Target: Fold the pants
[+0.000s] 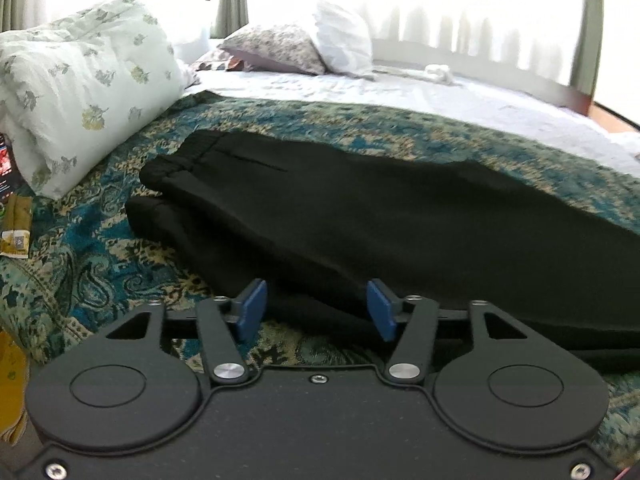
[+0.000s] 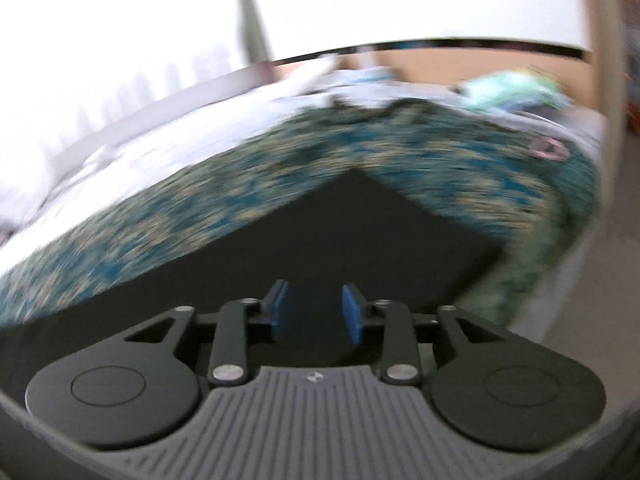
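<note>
One pair of black fabric pants (image 1: pixel 340 216), lying flat on the bed. One teal-and-tan paisley bedspread (image 1: pixel 100 264) beneath them; one white sheet (image 1: pixel 400 92) beyond it. Pillows, left wrist view: three. One large white pillow with a pale green leaf print (image 1: pixel 84 80), one smaller grey-brown floral pillow (image 1: pixel 276 48), one plain white pillow (image 1: pixel 344 40). One small crumpled white cloth (image 1: pixel 438 72) on the sheet. Two claws with blue pads, one per view: left claw (image 1: pixel 316 310), right claw (image 2: pixel 315 312). One small pink item (image 2: pixel 548 148) on the bedspread, right wrist view, too blurred to identify.
</note>
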